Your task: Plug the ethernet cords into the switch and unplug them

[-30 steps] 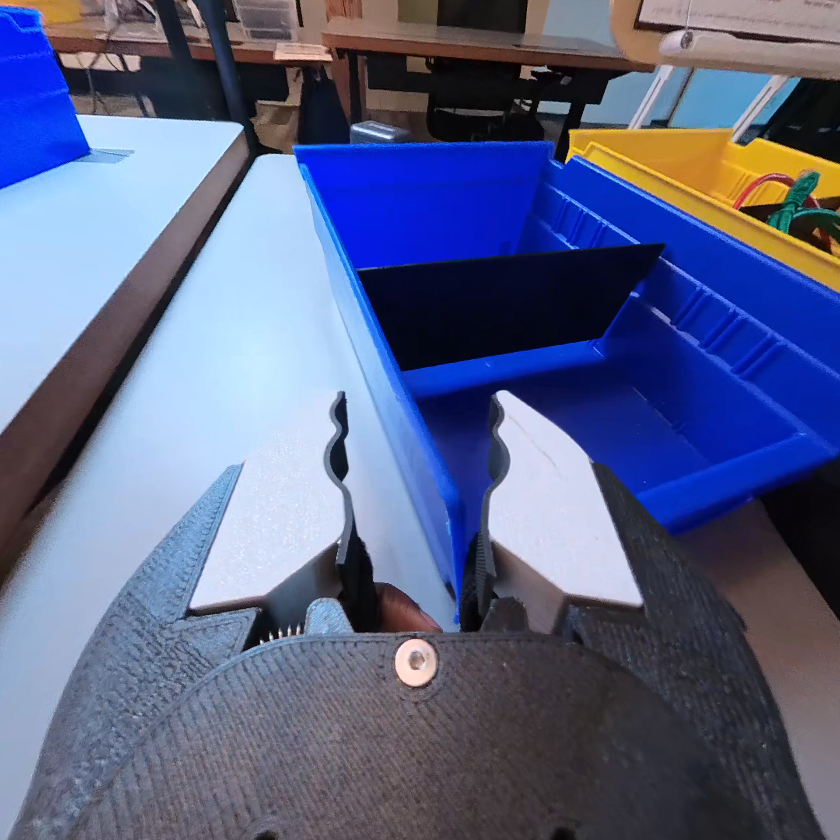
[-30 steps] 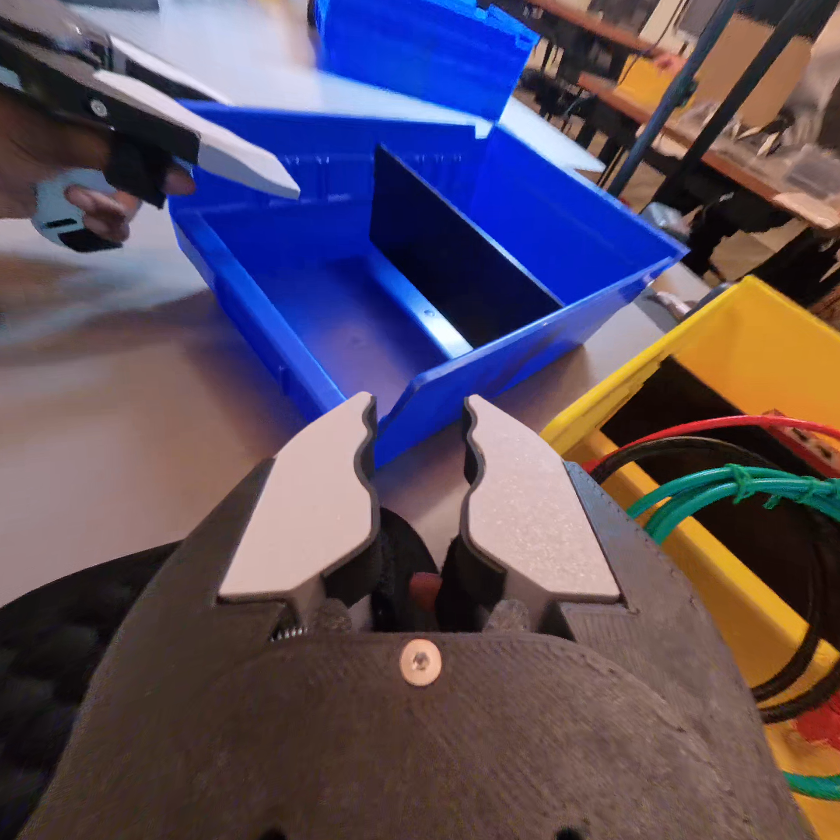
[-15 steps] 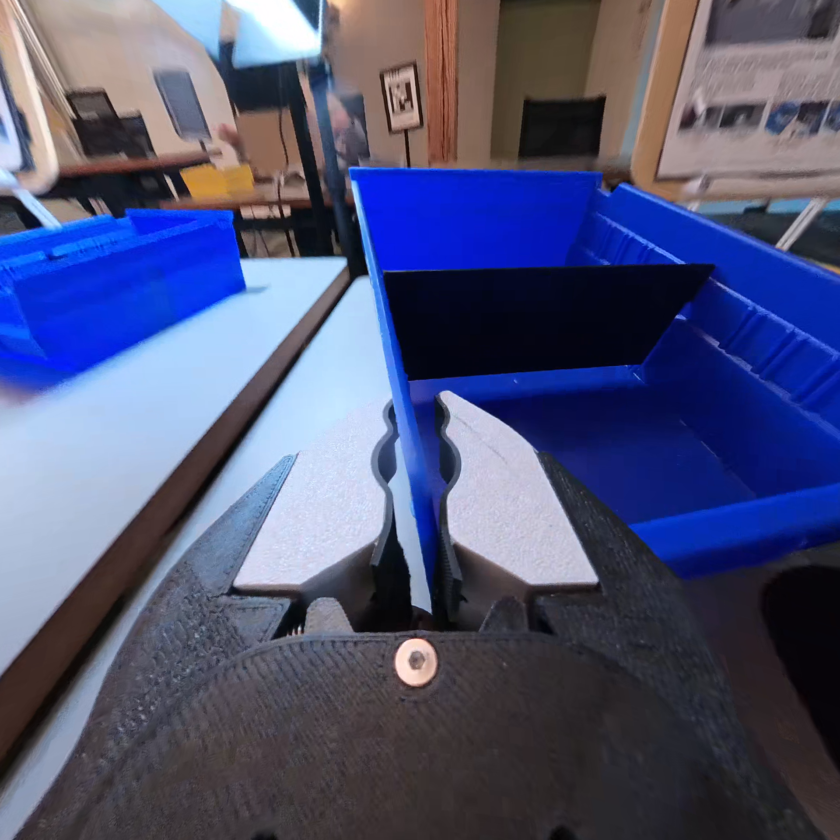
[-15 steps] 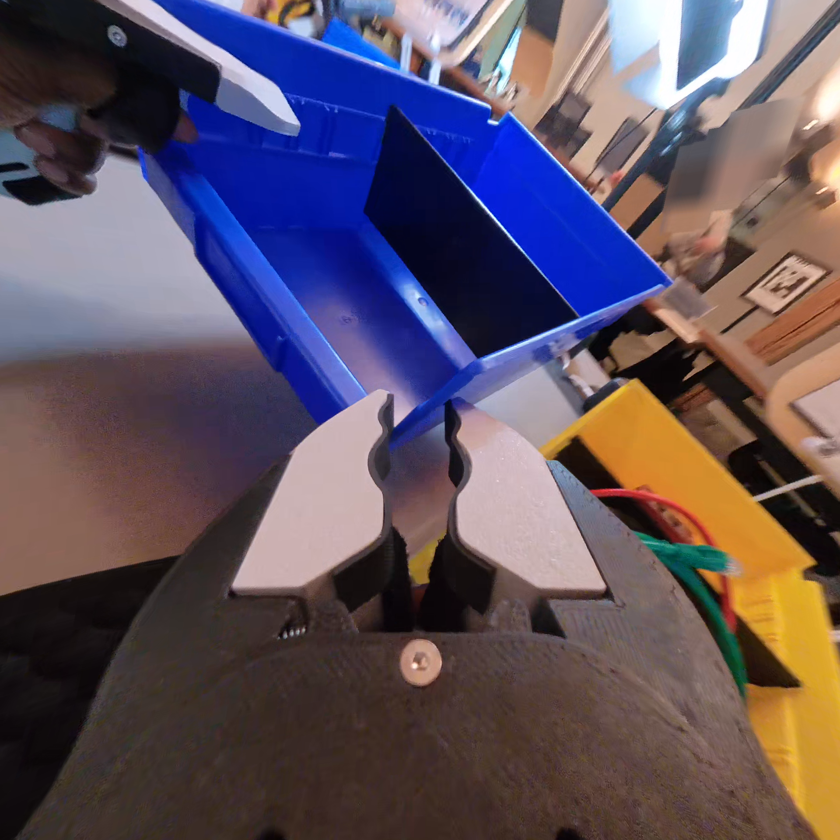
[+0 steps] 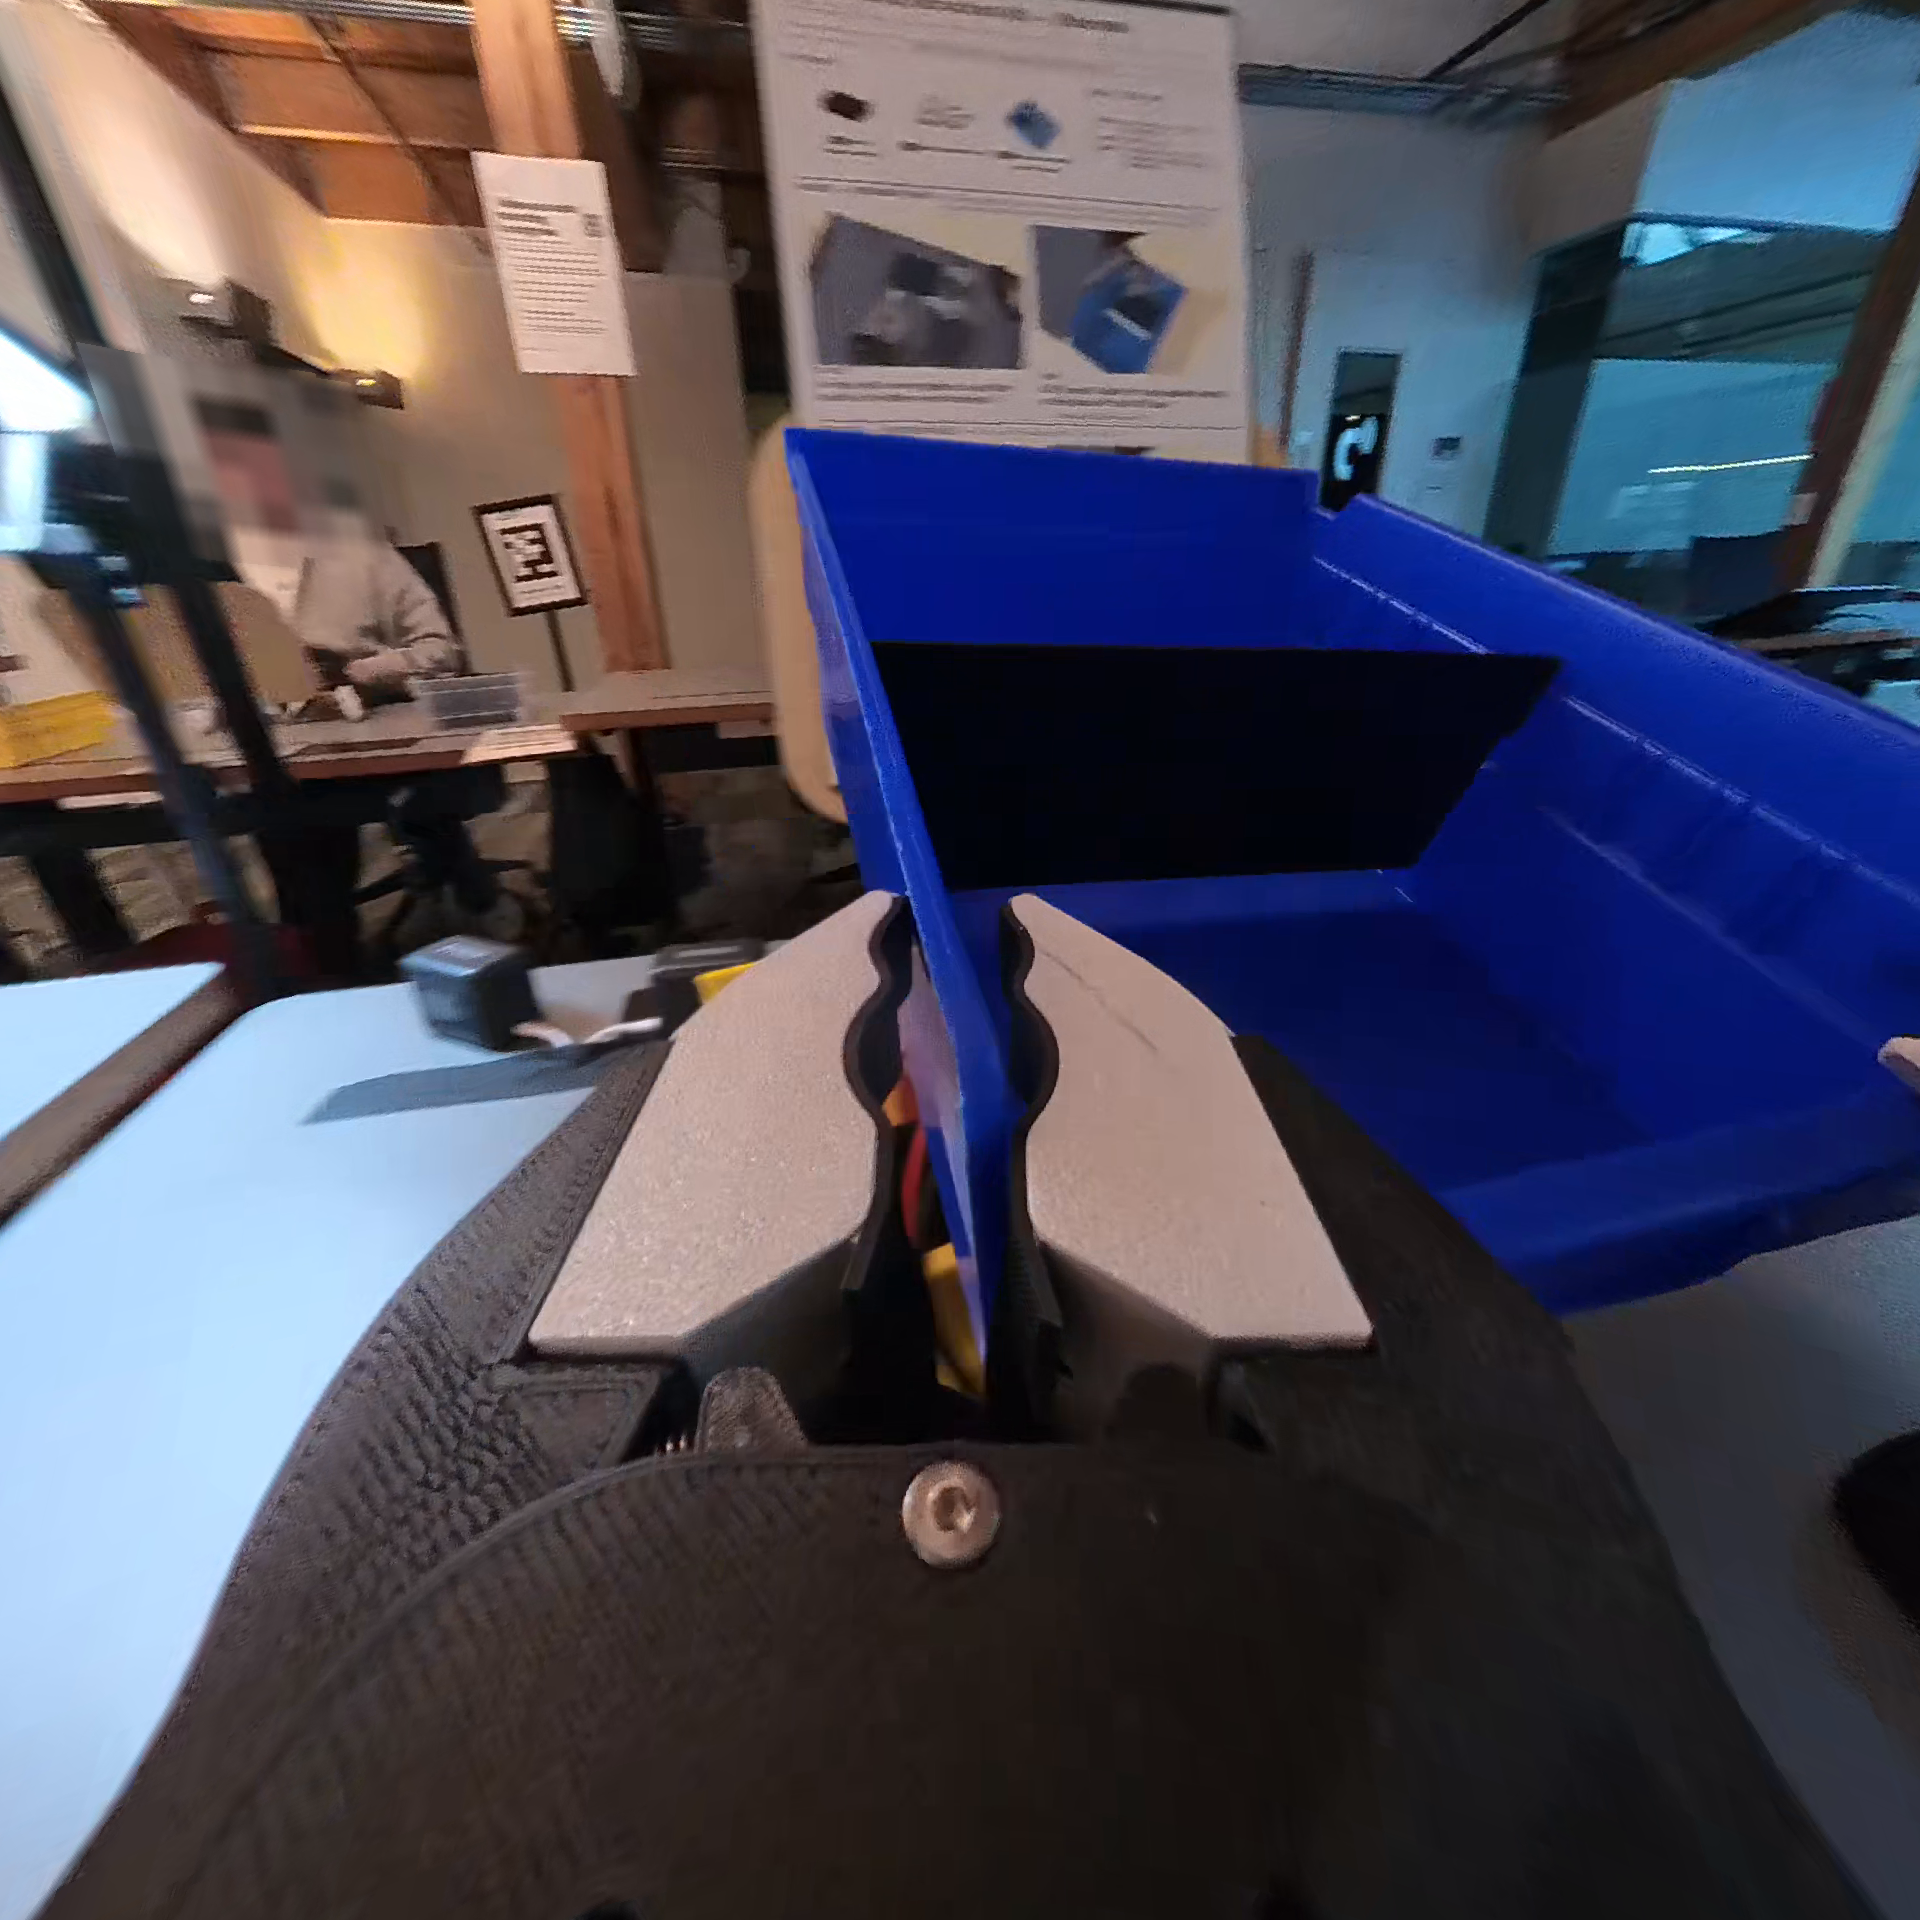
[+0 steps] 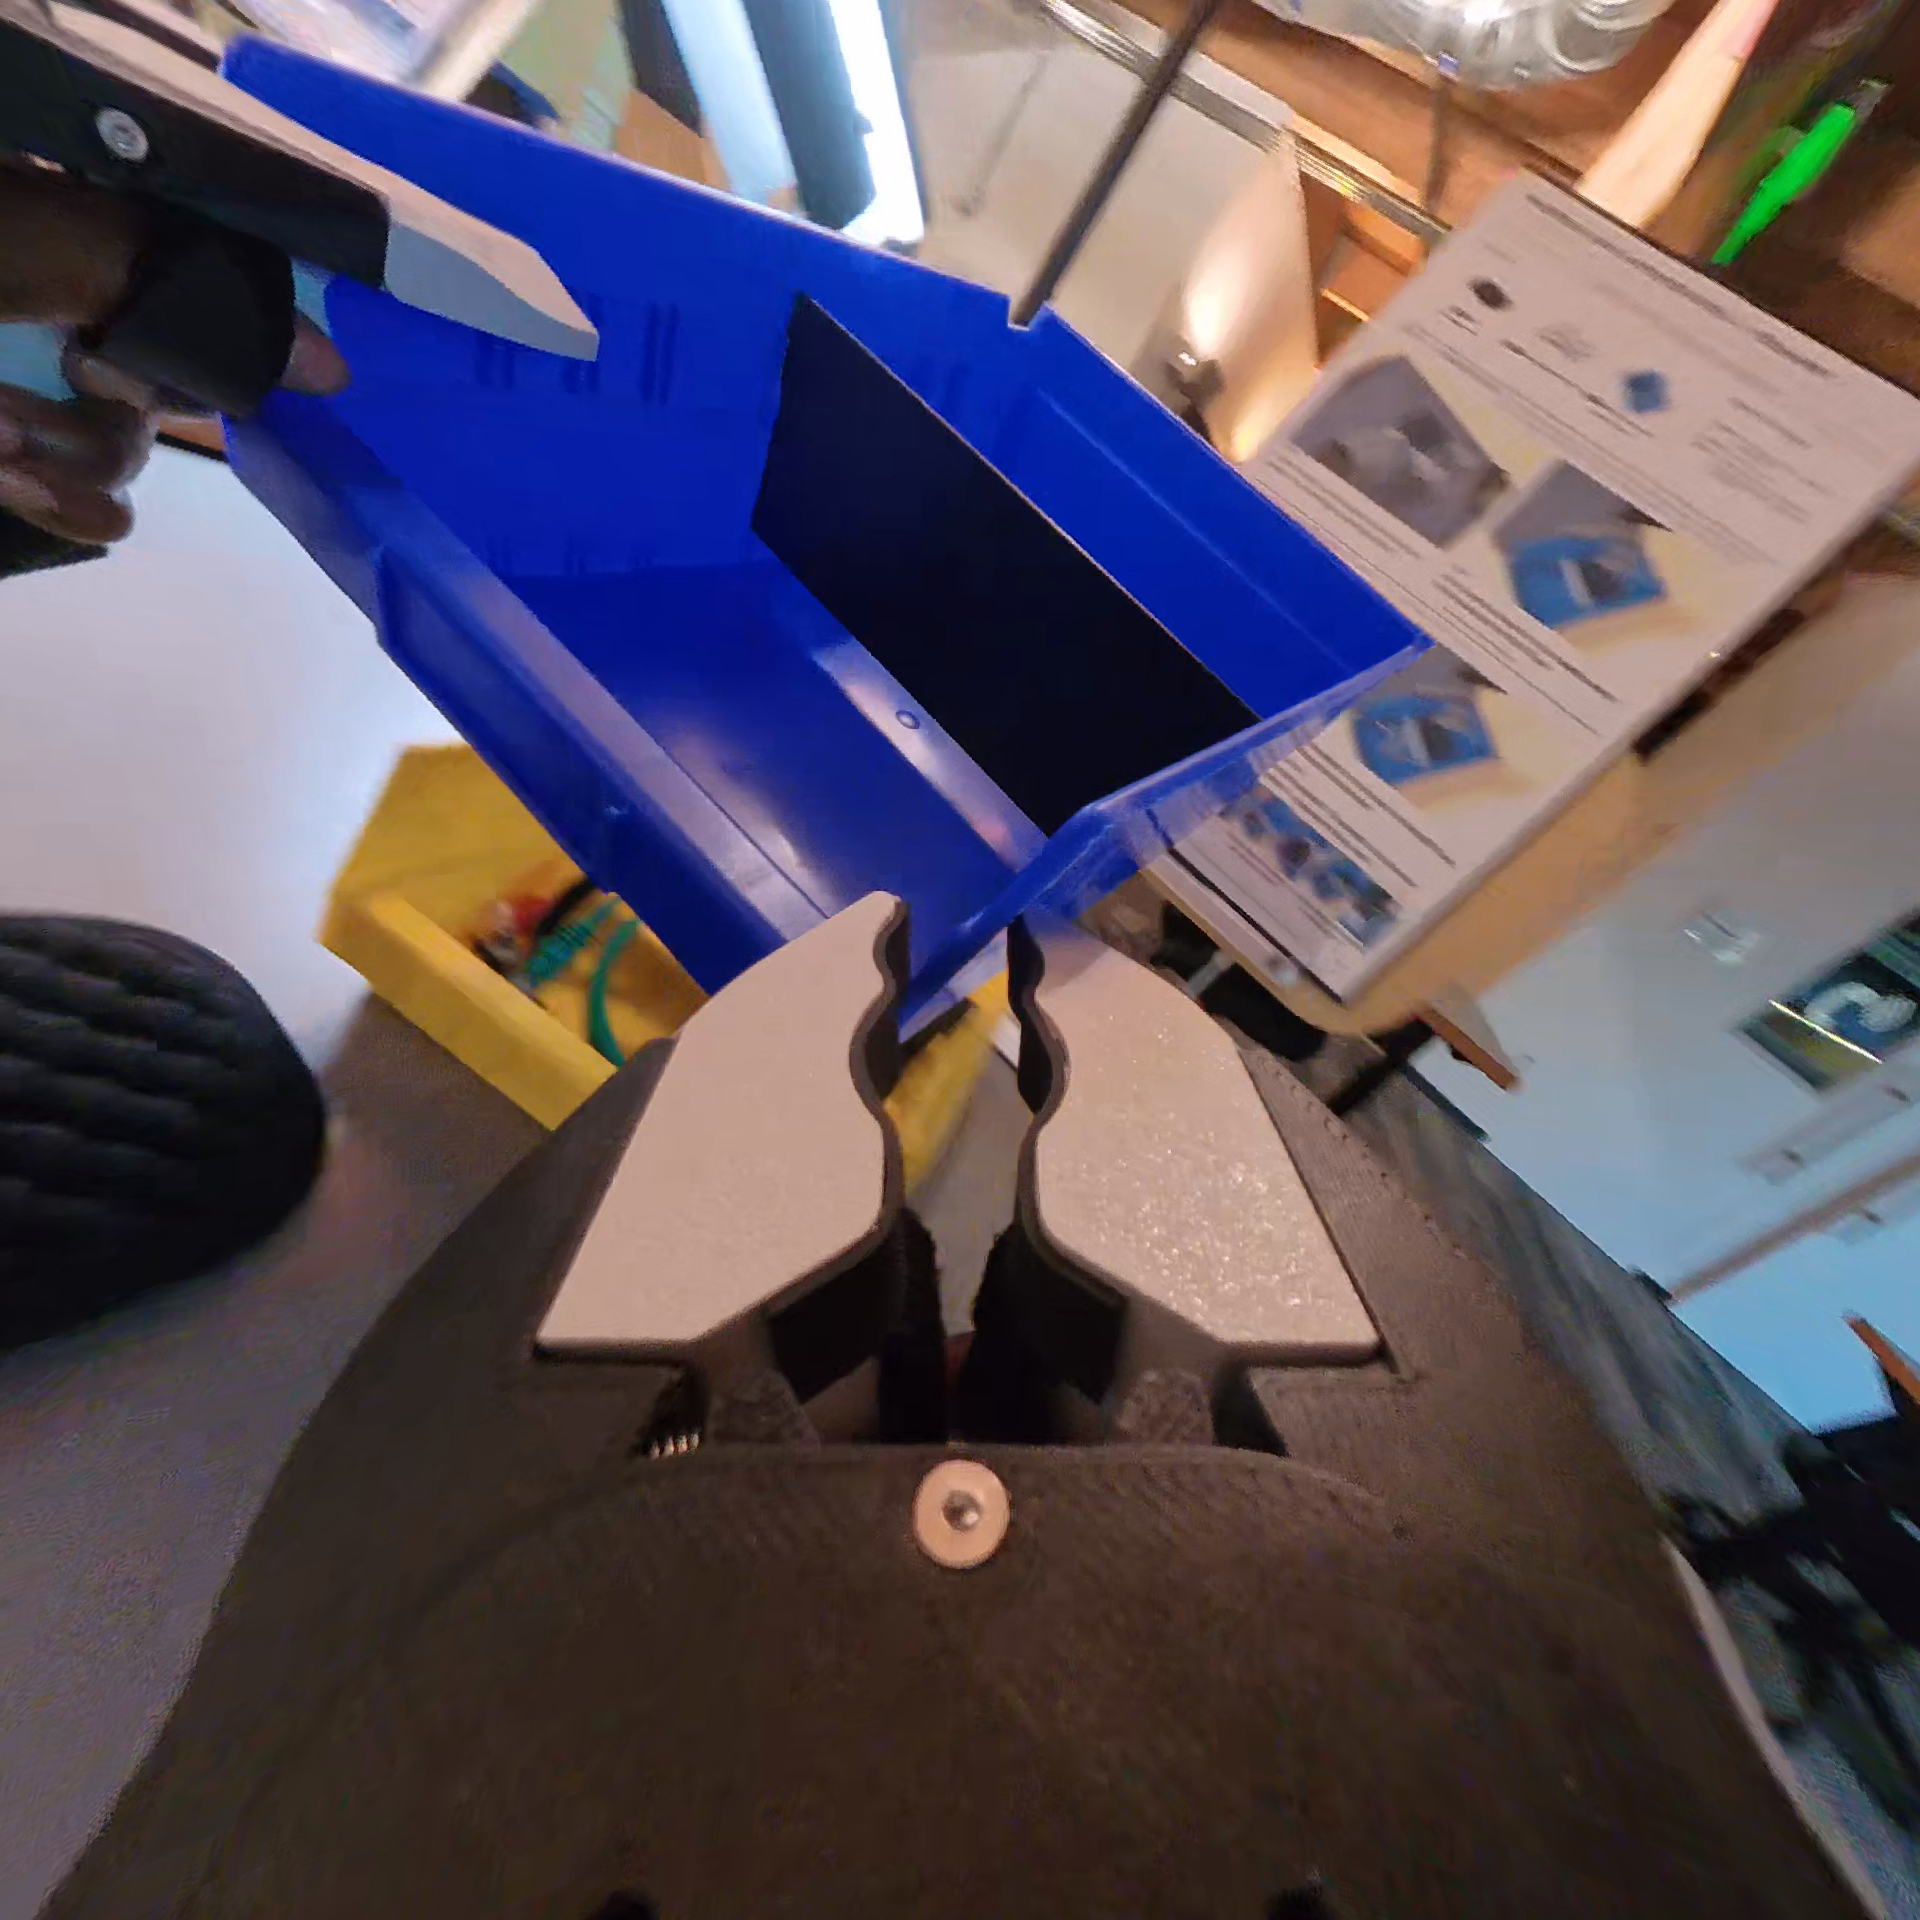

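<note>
The ethernet cords [image 6: 582, 961], green and red, lie in a yellow bin [image 6: 457, 977] on the bench [image 6: 156, 727], seen only in the right wrist view, below the lifted blue bin [image 6: 665, 623]. No switch can be made out in either view. The blue bin, with a black divider [image 5: 1174, 758] across it, is held clear of the bench and tilted. The left gripper [image 5: 951, 925] is clamped on one side wall; the right gripper [image 6: 956, 935] is clenched on the opposite wall's corner. Only the left wrist view shows a seated person [image 5: 332, 613] at a far table.
</note>
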`<control>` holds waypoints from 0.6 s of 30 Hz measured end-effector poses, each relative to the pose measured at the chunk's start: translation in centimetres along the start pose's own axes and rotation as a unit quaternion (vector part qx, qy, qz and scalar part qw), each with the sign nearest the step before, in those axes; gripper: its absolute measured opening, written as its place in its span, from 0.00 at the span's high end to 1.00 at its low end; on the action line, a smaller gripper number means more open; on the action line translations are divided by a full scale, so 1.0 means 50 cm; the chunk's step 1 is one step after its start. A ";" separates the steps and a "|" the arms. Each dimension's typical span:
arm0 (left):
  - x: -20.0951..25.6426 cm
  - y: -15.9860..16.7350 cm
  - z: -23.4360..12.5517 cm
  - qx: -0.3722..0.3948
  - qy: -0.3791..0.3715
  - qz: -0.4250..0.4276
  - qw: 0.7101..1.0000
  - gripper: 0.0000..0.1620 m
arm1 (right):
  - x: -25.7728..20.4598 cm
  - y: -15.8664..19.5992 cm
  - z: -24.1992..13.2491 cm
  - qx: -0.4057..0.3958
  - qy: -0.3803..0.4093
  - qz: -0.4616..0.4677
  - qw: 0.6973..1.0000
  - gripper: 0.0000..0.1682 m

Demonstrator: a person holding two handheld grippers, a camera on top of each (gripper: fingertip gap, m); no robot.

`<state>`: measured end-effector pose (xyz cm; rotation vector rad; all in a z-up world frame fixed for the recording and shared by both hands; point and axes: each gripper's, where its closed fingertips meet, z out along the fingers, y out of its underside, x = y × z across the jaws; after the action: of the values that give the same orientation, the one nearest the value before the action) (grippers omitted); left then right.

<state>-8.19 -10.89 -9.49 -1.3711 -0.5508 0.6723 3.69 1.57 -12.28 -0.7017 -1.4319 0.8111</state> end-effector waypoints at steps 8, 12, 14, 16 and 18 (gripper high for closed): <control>0.285 0.063 0.159 -0.033 0.107 -0.007 0.994 0.93 | 0.174 0.166 -0.168 -0.100 0.118 -0.025 0.988 0.89; 0.394 0.117 0.205 -0.063 0.131 0.013 0.989 0.93 | 0.227 0.252 -0.229 -0.130 0.159 0.004 0.979 0.90; 0.430 0.146 0.221 -0.075 0.132 0.021 0.988 0.93 | 0.248 0.294 -0.244 -0.138 0.175 0.013 0.975 0.91; 0.458 0.176 0.231 -0.088 0.134 0.026 0.987 0.93 | 0.258 0.336 -0.256 -0.155 0.182 0.028 0.970 0.91; 0.484 0.209 0.235 -0.106 0.147 0.025 0.983 0.91 | 0.265 0.375 -0.266 -0.177 0.188 0.040 0.965 0.91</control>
<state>-0.78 15.28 -19.03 -1.6551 -0.3584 0.4478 15.42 23.84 -20.71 -1.1295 -1.2151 0.4509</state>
